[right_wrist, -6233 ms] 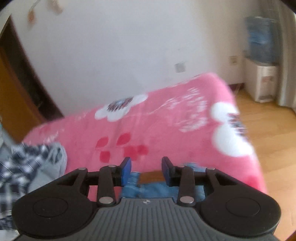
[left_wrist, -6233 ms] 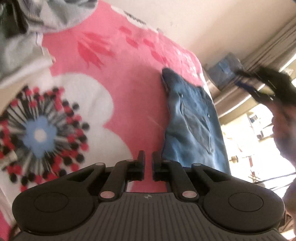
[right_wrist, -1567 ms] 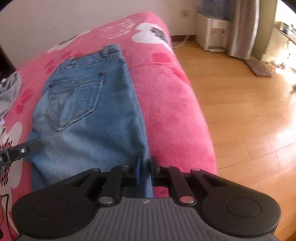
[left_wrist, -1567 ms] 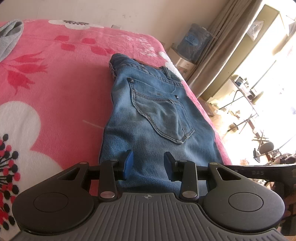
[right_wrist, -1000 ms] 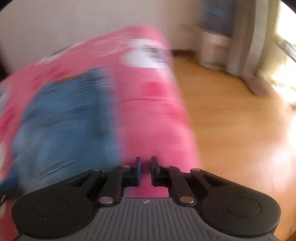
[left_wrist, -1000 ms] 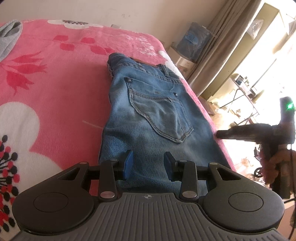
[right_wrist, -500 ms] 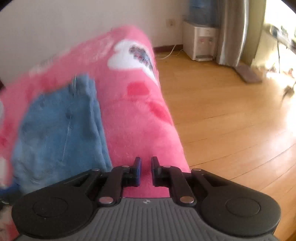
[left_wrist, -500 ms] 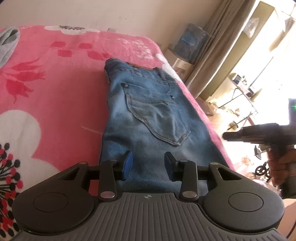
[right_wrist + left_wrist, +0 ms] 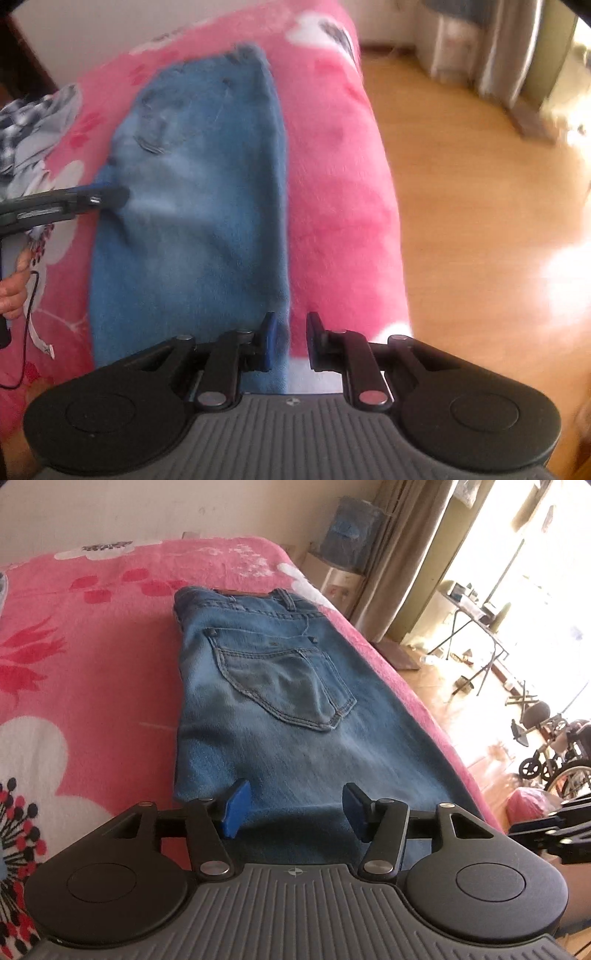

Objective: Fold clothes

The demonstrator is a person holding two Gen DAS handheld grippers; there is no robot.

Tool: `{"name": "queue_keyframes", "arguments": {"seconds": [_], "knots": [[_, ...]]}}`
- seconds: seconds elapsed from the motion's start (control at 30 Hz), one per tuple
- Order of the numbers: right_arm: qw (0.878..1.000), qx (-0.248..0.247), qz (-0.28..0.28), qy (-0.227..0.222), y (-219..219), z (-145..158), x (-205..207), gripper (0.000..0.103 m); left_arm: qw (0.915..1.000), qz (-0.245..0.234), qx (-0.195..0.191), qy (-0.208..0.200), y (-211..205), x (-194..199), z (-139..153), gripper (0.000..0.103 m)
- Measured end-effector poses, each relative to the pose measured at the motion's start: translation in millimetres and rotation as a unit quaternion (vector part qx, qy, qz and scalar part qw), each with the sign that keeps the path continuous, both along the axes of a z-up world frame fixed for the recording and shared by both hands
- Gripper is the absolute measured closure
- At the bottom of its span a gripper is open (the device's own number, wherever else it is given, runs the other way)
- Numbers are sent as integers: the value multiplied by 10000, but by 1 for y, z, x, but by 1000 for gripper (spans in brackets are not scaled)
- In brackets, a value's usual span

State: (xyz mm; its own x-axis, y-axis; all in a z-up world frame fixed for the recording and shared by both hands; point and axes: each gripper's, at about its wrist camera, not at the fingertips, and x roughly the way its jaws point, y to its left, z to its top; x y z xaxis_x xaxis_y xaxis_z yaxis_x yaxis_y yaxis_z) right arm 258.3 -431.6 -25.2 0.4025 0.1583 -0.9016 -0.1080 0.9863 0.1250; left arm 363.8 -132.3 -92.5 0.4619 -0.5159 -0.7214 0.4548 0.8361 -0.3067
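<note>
Folded blue jeans (image 9: pixel 280 716) lie lengthwise on a pink flowered blanket (image 9: pixel 92 635), back pocket up, waistband at the far end. My left gripper (image 9: pixel 293 810) hovers over their near end; its jaws are opening, and nothing is pinched between the blue pads. In the right wrist view the jeans (image 9: pixel 195 206) look blurred. My right gripper (image 9: pixel 291 341) stands above their right edge, where denim meets blanket (image 9: pixel 340 184). Its jaws are opening, a small gap shows, and they press on nothing. The left gripper (image 9: pixel 107 195) reaches in over the jeans' left edge.
A heap of checked and grey clothes (image 9: pixel 33 122) lies at the blanket's far left. Wooden floor (image 9: pixel 480 221) drops away right of the bed. A water dispenser (image 9: pixel 351 528), curtains (image 9: pixel 410 554) and a wheelchair (image 9: pixel 554 760) stand beyond. A hand (image 9: pixel 11 291) holds the left gripper.
The left jaws have spread much wider over the jeans. The right gripper has swung from beside the bed to the jeans' right edge, and its jaws have parted slightly.
</note>
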Motion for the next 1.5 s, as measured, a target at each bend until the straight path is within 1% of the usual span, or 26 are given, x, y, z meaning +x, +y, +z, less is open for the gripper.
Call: {"name": "queue_keyframes", "arguments": {"seconds": [0.07,0.1,0.23,0.27,0.3,0.43,0.47,0.5,0.53,0.63,0.67,0.73,0.77,0.87,0.9,1.0,1.1,1.17,1.27,1.37,1.43,1.5], "knots": [[9994,119,221,-259,11,13,-2,86,10000,43,43,78,-3,2,2,43],[9988,185,310,-317,16,15,-1,86,9999,65,78,124,-4,3,3,43],[9984,319,421,-187,38,-7,8,86,9994,137,207,230,-4,5,7,43],[9985,308,419,-159,42,-12,11,86,9991,147,313,250,-4,6,7,41],[9988,283,360,-198,44,-14,13,86,9985,155,440,271,-5,7,7,38],[9944,750,106,-735,55,-7,21,86,9946,167,946,399,-10,11,7,35],[9942,788,72,-734,57,-10,24,86,9935,162,1037,444,-12,11,7,33],[9949,767,77,-654,63,-17,29,86,9928,173,1095,462,-13,11,7,27],[9960,694,91,-554,68,-25,33,86,9921,187,1145,475,-14,11,7,25],[9981,526,56,-328,73,-43,40,86,9918,225,1126,558,-13,7,4,19],[9981,547,28,-281,71,-39,40,86,9913,245,1109,668,-13,6,1,17],[9980,590,-55,-226,69,-36,41,86,9892,205,1040,1014,-10,0,-11,17],[9979,604,-84,-215,69,-37,41,86,9893,153,1073,975,-8,-5,-14,17],[9974,661,-135,-236,66,-39,37,86,9897,-65,1262,669,-5,-22,-15,18],[9973,672,-155,-243,65,-39,35,86,9901,-16,1232,672,0,-22,-13,21],[9965,710,-256,-372,68,-30,39,86,9915,238,1072,698,17,-19,-5,22],[9931,864,-187,-767,72,-12,37,86,9909,728,1019,489,37,-7,8,22],[9909,942,12,-958,81,-4,40,86,9886,1065,998,367,49,2,15,22],[9878,1076,621,-943,106,-5,49,86,9840,1428,1012,347,65,12,16,23],[9885,875,955,-782,129,-21,59,86,9804,1634,1027,402,74,13,15,24],[9918,827,851,-483,132,-39,66,86,9802,1634,1026,452,75,11,14,24],[9904,811,1078,-292,139,-42,63,86,9814,1582,991,441,77,11,15,23]]}}
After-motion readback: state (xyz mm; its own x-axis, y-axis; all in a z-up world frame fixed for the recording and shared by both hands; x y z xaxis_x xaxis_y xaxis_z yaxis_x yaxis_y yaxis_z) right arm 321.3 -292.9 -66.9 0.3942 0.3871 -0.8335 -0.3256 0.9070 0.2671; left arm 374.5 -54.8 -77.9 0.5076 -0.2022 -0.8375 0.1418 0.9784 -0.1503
